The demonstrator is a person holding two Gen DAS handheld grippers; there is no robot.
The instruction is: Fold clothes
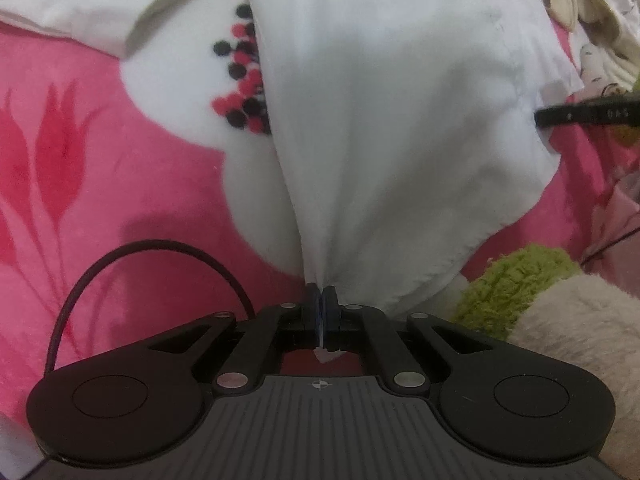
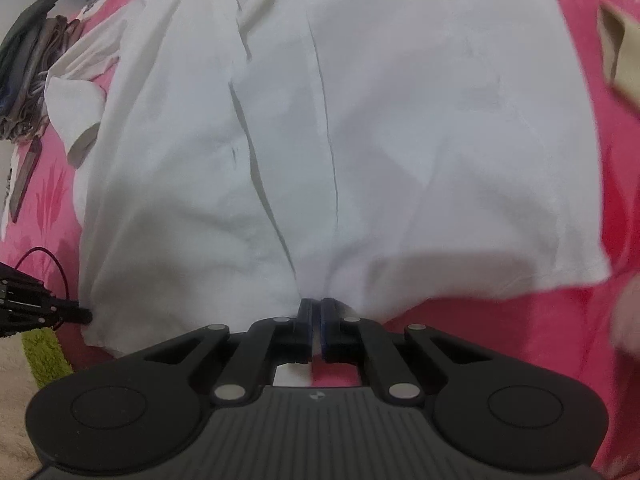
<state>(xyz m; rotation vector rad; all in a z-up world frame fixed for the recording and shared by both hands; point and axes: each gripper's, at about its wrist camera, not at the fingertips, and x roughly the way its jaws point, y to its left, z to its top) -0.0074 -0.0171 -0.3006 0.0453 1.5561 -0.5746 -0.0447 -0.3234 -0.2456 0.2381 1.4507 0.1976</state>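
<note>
Two grippers, left gripper (image 1: 320,300) and right gripper (image 2: 316,312) both clamped on one white garment (image 2: 320,120), pink blanket (image 1: 80,200) beneath, dark clothes pile (image 2: 24,68) at blanket's edge.

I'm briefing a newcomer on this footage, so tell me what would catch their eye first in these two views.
A big white garment fills both views, spread over a bright pink blanket printed with red flowers. Each pair of tongs is shut on its near hem: the left tongs in the left view, the right tongs in the right view. A fuzzy green and beige plush thing lies at the lower right of the left view.
</note>
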